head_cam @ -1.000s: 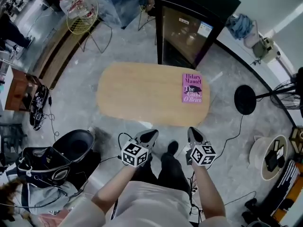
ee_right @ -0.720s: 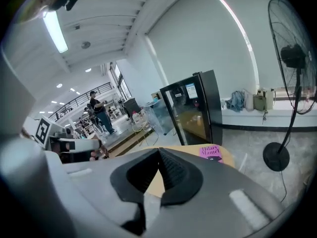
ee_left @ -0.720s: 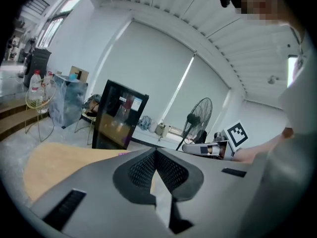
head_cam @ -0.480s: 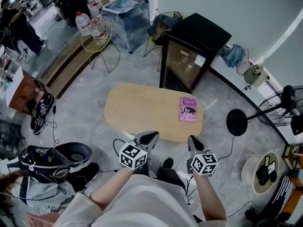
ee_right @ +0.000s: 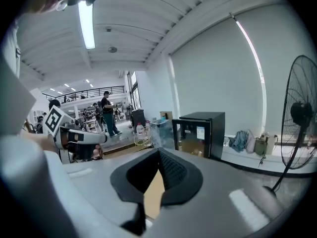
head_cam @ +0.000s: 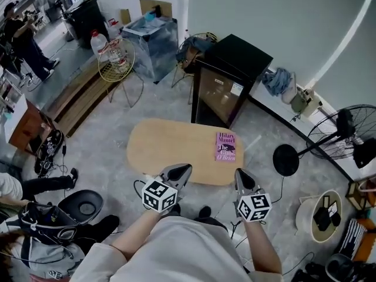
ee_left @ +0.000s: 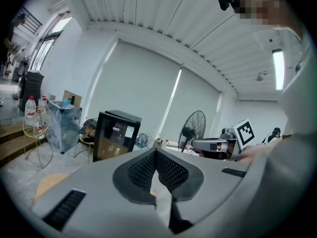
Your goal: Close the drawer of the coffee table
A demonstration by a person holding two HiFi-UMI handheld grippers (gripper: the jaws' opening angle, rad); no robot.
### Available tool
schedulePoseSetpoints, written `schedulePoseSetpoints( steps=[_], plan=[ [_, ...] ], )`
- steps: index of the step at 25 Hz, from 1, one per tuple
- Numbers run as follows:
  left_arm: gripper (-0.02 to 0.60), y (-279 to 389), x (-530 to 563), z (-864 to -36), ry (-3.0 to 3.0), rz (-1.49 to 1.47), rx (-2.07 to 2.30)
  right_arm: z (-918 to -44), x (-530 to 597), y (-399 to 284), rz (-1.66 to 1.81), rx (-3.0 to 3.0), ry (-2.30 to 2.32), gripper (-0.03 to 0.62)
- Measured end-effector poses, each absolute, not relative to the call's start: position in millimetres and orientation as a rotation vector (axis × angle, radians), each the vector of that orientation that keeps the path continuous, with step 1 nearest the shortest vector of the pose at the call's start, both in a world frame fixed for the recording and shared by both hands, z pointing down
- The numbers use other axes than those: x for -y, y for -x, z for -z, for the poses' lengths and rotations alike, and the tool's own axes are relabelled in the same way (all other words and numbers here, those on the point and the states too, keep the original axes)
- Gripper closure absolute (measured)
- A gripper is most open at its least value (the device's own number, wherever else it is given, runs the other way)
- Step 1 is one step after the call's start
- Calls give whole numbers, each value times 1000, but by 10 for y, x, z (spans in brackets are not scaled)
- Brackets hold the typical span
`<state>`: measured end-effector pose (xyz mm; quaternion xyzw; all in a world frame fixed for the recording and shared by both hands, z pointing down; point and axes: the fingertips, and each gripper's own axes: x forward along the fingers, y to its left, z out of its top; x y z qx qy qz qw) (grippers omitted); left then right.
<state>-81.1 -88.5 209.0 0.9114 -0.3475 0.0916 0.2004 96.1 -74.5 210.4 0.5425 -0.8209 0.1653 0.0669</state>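
On the floor at near left, a black bag (head_cam: 50, 222), and farther off a tangle of cables (head_cam: 50, 145): a tripping risk on any step that way.

Next, the left gripper (head_cam: 185, 169): jaws pressed together with nothing between them, held well above the near edge of the coffee table (head_cam: 170, 148) and pointing across the room rather than down at it.

In the middle, only the oval wooden top of the table on view from above. No drawer to be made out, and impossible to tell whether it is pushed home or merely hidden under the top. Main risk, then: calling the job done, or pushing blind, without a look at the table's side. Also possible from here: pressing closed jaws against the top or frame and sliding the whole table toward the black glass-front fridge (head_cam: 226, 87) beyond it, instead of moving a drawer.

On the right end of the top, a pink book (head_cam: 225, 146) lying flat, likely to shift or drop off with a hard shove or a jolt at the stop.

Right of that, the right gripper (head_cam: 241, 175): likewise shut tight and empty, about level with its partner, clear of the table.

At far right, a fan's round base (head_cam: 286, 160) on the floor: another snag for feet.
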Motion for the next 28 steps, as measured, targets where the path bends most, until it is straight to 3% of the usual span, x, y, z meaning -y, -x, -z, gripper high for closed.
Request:
schedulePoseSetpoints(
  steps=[28],
  plan=[
    [575, 766, 1025, -1714, -2613, -180, 985, -1668, 760, -992, -384, 2534, -1656, 585]
  ],
)
